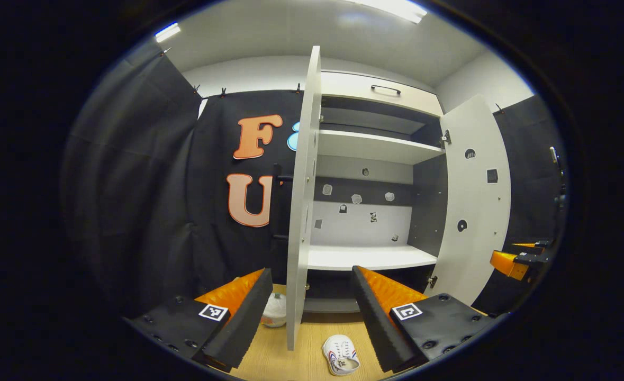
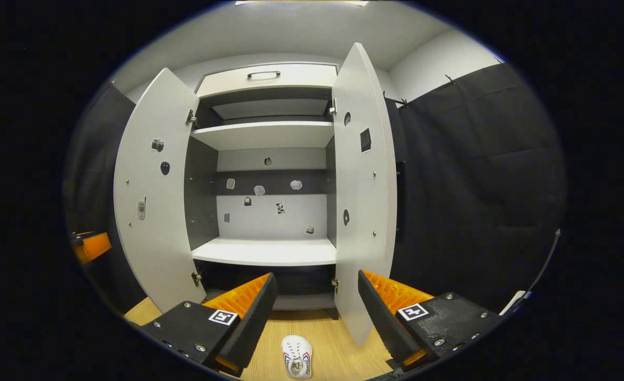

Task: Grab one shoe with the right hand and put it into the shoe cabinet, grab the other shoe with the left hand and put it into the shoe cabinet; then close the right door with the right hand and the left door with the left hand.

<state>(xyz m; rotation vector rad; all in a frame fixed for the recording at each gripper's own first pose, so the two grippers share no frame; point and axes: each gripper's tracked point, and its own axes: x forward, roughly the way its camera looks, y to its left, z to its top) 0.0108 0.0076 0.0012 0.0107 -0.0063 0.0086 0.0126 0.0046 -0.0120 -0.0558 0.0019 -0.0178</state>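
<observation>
Both grippers are seen spread wide and empty: left gripper at 6 o'clock in the left gripper view, right gripper at 6 o'clock in the right gripper view. On the wooden floor, a white shoe is seen between the right fingers, toe toward the shoe cabinet; a second shoe is partly hidden behind the left door, just left of its edge. The right door is found at 2 o'clock, swung open. No shoe has been shelved yet. Risk judged: the hidden shoe may be missed or the left door knocked when reached for; a shoe pinched at its rim may slip.
</observation>
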